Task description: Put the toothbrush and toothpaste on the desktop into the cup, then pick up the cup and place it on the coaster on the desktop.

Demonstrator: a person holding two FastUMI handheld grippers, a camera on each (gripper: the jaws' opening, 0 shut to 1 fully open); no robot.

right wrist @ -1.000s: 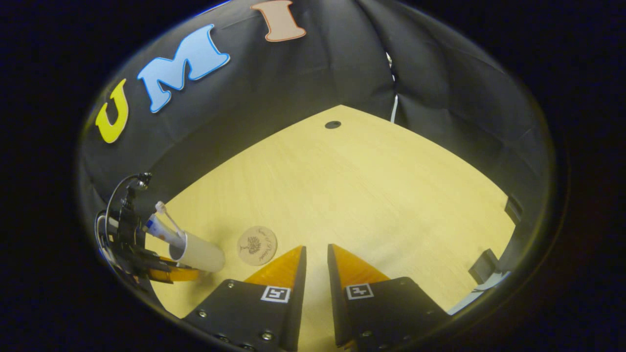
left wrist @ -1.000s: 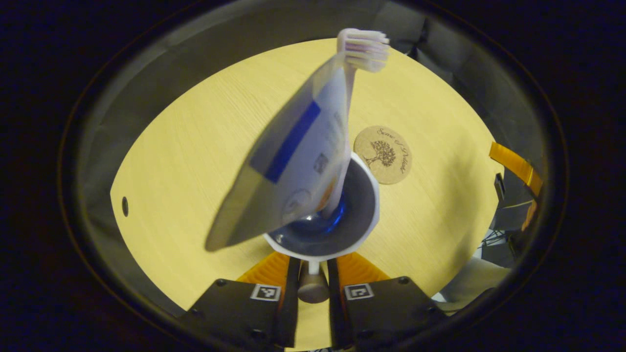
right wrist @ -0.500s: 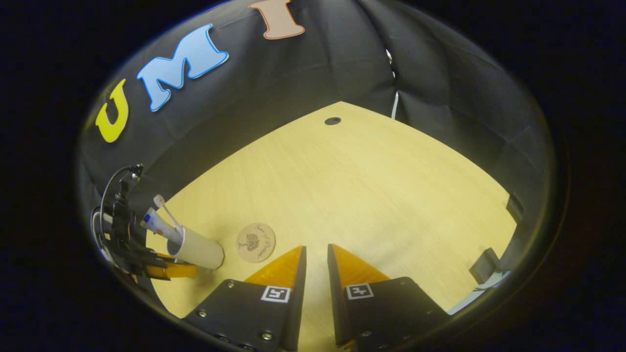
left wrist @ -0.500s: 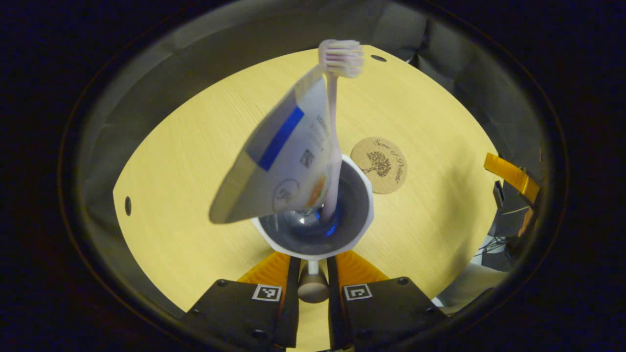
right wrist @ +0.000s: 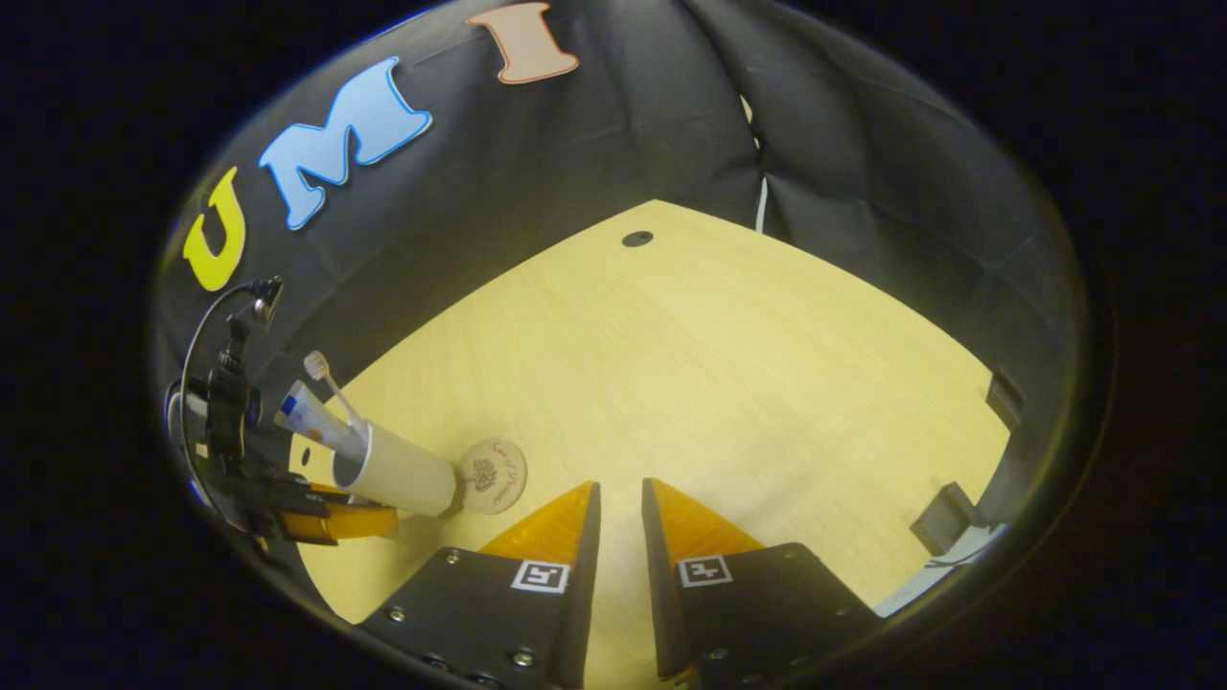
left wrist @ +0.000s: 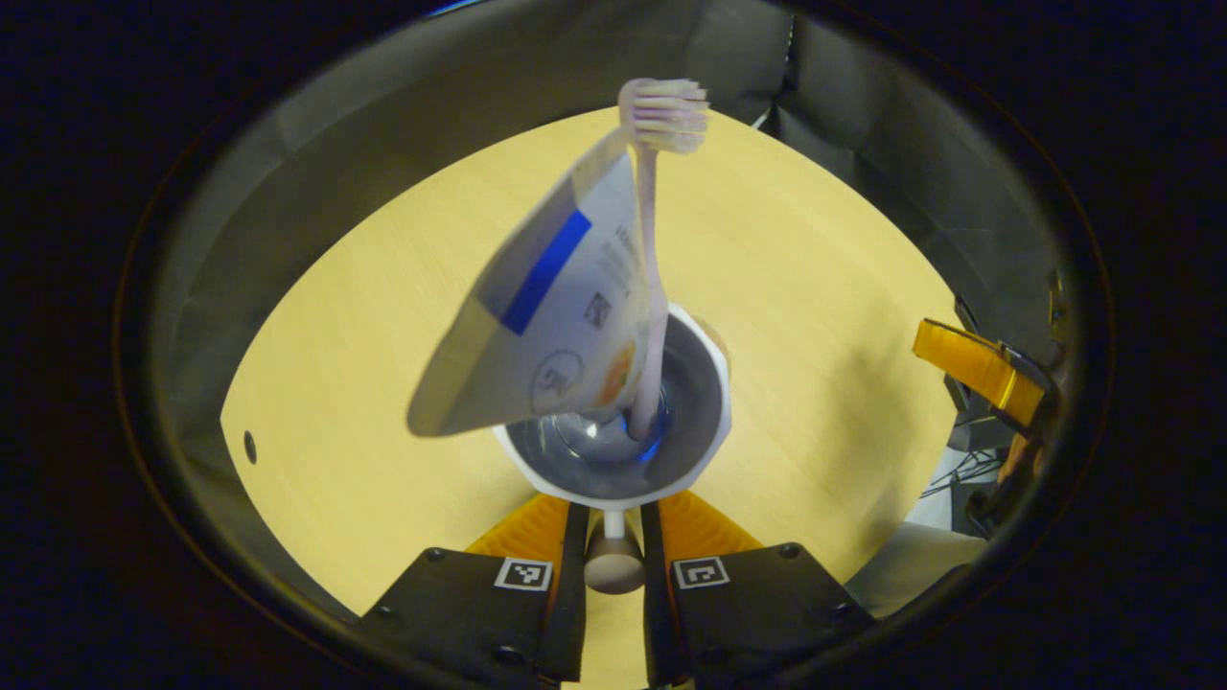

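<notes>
Between the left gripper's clamped jaws sits a smooth white faceted cup holding a flat tube of toothpaste and a slim toothbrush, its base overlapping the round cork coaster. Open pale wood-grain surface lies ahead of the right gripper, jaws nearly together, empty.

Dim, warm light, blurred fisheye edges
</notes>
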